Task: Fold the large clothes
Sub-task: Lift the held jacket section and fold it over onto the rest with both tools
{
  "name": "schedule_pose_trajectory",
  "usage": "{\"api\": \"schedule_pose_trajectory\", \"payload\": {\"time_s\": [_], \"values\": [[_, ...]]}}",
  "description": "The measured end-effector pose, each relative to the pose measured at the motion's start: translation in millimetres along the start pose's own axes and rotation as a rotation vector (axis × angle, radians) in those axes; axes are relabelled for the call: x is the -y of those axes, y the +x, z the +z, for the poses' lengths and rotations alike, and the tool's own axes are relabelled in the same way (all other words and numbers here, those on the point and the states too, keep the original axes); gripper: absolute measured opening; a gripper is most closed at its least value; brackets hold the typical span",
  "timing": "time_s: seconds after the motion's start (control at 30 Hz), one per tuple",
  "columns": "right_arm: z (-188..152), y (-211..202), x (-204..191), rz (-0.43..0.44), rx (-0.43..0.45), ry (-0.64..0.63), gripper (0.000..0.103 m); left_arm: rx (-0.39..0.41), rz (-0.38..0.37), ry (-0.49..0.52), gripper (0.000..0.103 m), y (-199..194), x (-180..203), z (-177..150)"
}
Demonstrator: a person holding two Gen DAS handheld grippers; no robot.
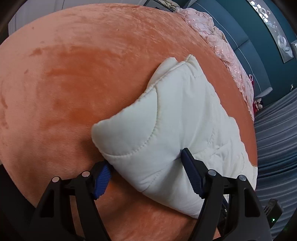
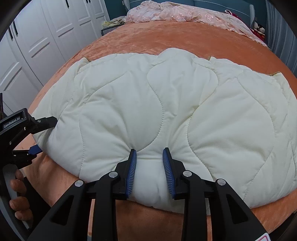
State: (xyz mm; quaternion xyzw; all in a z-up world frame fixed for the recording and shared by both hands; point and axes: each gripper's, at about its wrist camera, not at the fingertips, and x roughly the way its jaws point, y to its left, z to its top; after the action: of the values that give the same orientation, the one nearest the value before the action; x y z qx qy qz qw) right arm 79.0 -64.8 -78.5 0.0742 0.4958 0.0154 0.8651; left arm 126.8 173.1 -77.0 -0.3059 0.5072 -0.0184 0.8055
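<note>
The folded cream quilted jacket [image 2: 167,103] lies on the orange plush bed [image 2: 167,39], right before the right gripper [image 2: 150,153]. A pink lace cloth [image 2: 185,14] lies far behind it.

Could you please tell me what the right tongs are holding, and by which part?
The right tongs pinch the white quilted coat at the middle of its near folded edge.
</note>
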Motion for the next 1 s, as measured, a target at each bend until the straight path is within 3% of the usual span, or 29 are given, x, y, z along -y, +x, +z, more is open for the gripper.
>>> {"api": "schedule_pose_trajectory", "payload": {"time_s": [0.07, 0.2, 0.27, 0.33, 0.4, 0.43, 0.6, 0.7, 0.83, 1.0], "values": [[-0.7, 0.3, 1.8, 0.009, 0.003, 0.009, 0.030, 0.003, 0.002, 0.012, 0.062, -0.2, 9.2, -1.7], [0.8, -2.3, 3.9, 0.024, 0.001, 0.017, 0.030, 0.033, 0.022, 0.126, 0.025, -15.2, 37.1, -5.0], [2.8, -9.1, 10.1, 0.051, -0.005, 0.056, 0.030, 0.065, 0.024, 0.186, 0.021, -29.4, 52.3, -7.1], [1.9, -21.7, 16.6, 0.086, -0.001, 0.096, 0.027, 0.091, 0.014, 0.231, 0.019, -45.5, 66.8, -9.5], [-3.2, -35.1, 20.0, 0.086, 0.000, 0.089, 0.009, 0.112, 0.002, 0.271, 0.018, -59.4, 80.8, -12.0], [-6.9, -41.0, 21.7, 0.085, -0.006, 0.077, 0.006, 0.122, -0.001, 0.297, 0.018, -66.3, 89.1, -14.3], [-23.3, -42.8, 40.3, 0.026, -0.055, 0.079, 0.003, 0.156, -0.021, 0.412, 0.017, -91.2, 125.9, -29.0], [-31.6, -24.7, 54.7, 0.066, -0.109, 0.124, 0.000, 0.158, -0.046, 0.485, 0.016, -99.9, 152.4, -40.6], [-32.3, -15.1, 64.0, 0.124, -0.108, 0.152, 0.000, 0.152, -0.089, 0.597, 0.016, -108.7, 188.7, -65.0], [-33.3, -41.4, 93.5, 0.235, -0.097, 0.245, 0.000, 0.129, -0.132, 0.725, 0.015, -102.4, 231.7, -96.6]]}}
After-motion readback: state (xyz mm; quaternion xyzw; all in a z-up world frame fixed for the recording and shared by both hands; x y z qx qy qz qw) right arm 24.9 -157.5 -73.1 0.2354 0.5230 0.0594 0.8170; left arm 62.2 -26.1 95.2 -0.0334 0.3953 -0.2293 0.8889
